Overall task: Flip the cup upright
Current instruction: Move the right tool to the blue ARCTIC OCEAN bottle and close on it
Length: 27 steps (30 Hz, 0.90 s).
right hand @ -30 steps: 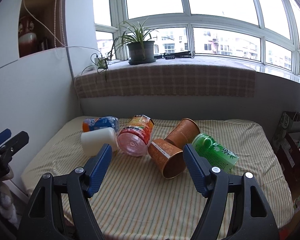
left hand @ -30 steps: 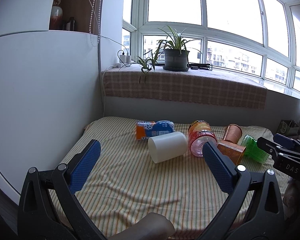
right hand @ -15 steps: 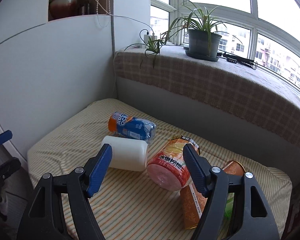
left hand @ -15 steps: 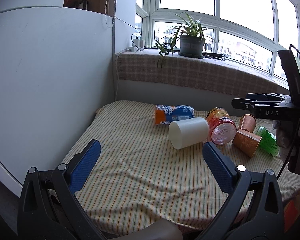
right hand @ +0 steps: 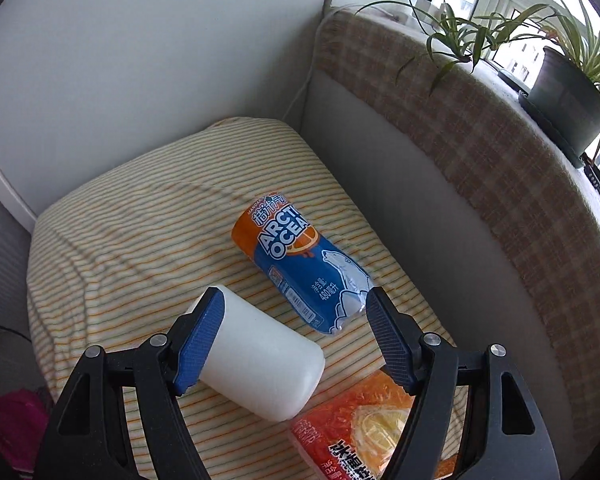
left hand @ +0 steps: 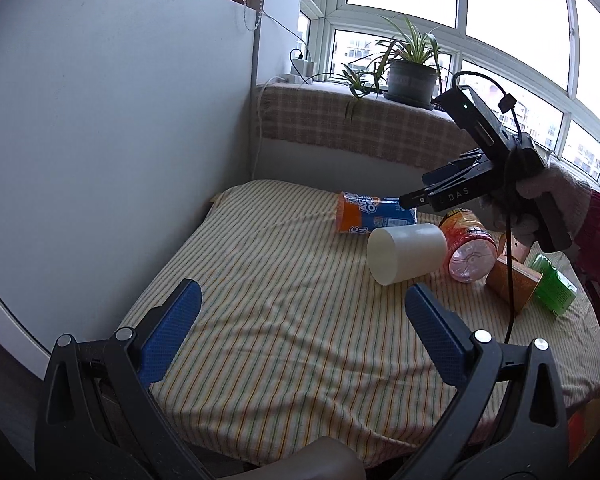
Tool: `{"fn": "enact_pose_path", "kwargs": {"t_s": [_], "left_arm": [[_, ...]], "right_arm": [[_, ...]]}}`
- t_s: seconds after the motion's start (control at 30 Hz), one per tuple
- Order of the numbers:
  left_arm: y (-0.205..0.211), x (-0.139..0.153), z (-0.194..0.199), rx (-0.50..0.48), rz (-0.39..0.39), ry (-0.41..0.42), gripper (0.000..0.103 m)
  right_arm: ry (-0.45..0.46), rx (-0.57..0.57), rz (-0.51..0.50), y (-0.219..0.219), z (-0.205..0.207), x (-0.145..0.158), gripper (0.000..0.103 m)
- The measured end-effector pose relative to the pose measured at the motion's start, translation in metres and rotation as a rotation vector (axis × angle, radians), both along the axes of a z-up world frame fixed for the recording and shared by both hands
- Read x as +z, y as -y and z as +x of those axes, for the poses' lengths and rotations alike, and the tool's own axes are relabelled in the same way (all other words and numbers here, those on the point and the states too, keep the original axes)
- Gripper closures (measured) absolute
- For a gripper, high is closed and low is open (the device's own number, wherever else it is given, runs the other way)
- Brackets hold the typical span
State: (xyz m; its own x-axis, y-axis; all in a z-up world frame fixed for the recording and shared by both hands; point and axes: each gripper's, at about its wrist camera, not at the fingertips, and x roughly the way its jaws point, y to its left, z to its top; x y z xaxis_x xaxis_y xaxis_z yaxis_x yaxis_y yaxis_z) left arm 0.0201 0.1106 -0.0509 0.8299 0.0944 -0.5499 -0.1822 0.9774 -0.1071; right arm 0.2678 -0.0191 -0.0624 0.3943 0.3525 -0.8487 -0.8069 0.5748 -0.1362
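Note:
A white plastic cup (left hand: 406,253) lies on its side on the striped tablecloth (left hand: 284,320); it also shows in the right wrist view (right hand: 260,364). My right gripper (right hand: 294,300) is open and hovers above the cup, its left finger (right hand: 200,336) over the cup's end. In the left wrist view the right gripper (left hand: 420,196) sits above the bottles, held by a gloved hand. My left gripper (left hand: 300,320) is open and empty, near the table's front edge, well short of the cup.
A blue-orange Arctic Ocean bottle (right hand: 300,268) lies beside the cup. An orange bottle (left hand: 468,244), two brown cups (left hand: 512,280) and a green bottle (left hand: 552,288) lie to the right. A white wall panel (left hand: 100,120) bounds the left; a potted plant (left hand: 412,76) stands on the sill.
My right gripper has swung left and down over the white cup and the blue bottle. My left gripper has pulled back and turned left, so the objects look further right.

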Motion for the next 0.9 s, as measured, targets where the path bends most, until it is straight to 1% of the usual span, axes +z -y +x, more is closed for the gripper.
{"fn": "enact_pose_path", "kwargs": {"t_s": [0.07,0.17,0.3,0.47,0.57,0.8,0.9], "left_arm": [[-0.007,-0.003,0.000,0.022,-0.011,-0.009,0.000],[-0.014,-0.007,0.002,0.043,-0.020,-0.026,0.000],[-0.017,-0.011,0.005,0.043,-0.022,-0.040,0.000],[-0.017,-0.012,0.008,0.040,-0.025,-0.047,0.000],[-0.018,-0.014,0.010,0.044,-0.024,-0.055,0.000],[-0.022,-0.014,0.010,0.059,-0.024,-0.059,0.000],[-0.024,-0.015,0.010,0.064,-0.022,-0.060,0.000]], "right_arm": [[-0.008,0.038,-0.057,-0.013,0.007,-0.007,0.030],[0.013,0.096,-0.139,-0.029,0.016,-0.019,0.030],[-0.012,0.130,-0.210,-0.043,0.026,-0.037,0.030],[-0.007,0.164,-0.282,-0.057,0.039,-0.054,0.030],[-0.012,0.169,-0.296,-0.063,0.048,-0.059,0.030],[-0.033,0.181,-0.283,-0.071,0.057,-0.067,0.030],[-0.025,0.178,-0.297,-0.077,0.058,-0.073,0.030]]}}
